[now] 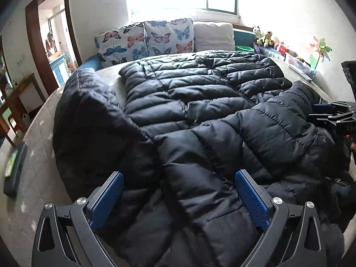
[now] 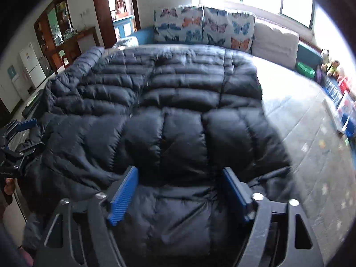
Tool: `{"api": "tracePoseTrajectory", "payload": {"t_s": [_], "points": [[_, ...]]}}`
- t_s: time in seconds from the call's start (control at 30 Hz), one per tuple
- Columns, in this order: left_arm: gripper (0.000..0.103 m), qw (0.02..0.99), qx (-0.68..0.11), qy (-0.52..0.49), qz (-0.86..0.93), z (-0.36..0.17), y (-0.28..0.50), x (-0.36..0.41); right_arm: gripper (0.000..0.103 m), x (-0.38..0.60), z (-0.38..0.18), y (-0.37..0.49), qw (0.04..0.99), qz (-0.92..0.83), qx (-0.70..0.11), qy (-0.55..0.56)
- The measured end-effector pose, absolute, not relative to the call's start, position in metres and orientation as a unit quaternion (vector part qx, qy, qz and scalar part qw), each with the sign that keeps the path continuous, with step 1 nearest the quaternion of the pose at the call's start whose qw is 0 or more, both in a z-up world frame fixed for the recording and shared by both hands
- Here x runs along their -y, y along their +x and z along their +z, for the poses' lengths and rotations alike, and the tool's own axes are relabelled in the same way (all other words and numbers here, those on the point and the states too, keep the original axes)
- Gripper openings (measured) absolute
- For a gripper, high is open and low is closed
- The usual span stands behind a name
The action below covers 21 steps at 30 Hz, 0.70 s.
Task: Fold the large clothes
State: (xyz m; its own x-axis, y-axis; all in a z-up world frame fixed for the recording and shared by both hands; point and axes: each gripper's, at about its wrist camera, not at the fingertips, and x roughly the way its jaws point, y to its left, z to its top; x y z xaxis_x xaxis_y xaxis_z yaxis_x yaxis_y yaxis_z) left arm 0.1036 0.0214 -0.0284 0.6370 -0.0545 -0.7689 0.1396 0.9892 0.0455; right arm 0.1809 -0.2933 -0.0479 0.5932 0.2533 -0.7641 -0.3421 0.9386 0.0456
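A large black quilted puffer jacket (image 1: 200,102) lies spread on a grey table (image 1: 35,146), its hem toward the sofa; it also shows in the right wrist view (image 2: 182,93). A sleeve (image 1: 278,129) is folded across the body. My left gripper (image 1: 179,178) is open just above the jacket's near edge, with fabric between its blue pads (image 1: 111,195). My right gripper (image 2: 180,173) is open over the jacket's near right part, with puffy fabric between its blue pads (image 2: 124,193). Each gripper shows at the edge of the other's view: right gripper (image 1: 327,111), left gripper (image 2: 24,131).
A sofa with butterfly cushions (image 1: 144,40) stands behind the table. Toys and boxes (image 1: 289,53) line the right side under the window. A dark flat device (image 1: 15,166) lies on the table's left edge. A doorway (image 1: 53,44) and wooden furniture are at left.
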Motion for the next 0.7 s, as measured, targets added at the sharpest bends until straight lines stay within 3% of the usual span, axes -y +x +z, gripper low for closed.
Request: {"api": "tracePoseTrajectory", "payload": {"t_s": [0.3, 0.7], "points": [[0.103, 0.921, -0.386, -0.018, -0.039, 0.027, 0.111, -0.089, 0.089, 0.269, -0.018, 0.157, 0.895, 0.175, -0.4, -0.094], [0.103, 0.857, -0.471, -0.187, 0.092, 0.031, 0.219, -0.255, 0.089, 0.136, 0.003, 0.131, 0.838, 0.324, -0.396, -0.191]]}}
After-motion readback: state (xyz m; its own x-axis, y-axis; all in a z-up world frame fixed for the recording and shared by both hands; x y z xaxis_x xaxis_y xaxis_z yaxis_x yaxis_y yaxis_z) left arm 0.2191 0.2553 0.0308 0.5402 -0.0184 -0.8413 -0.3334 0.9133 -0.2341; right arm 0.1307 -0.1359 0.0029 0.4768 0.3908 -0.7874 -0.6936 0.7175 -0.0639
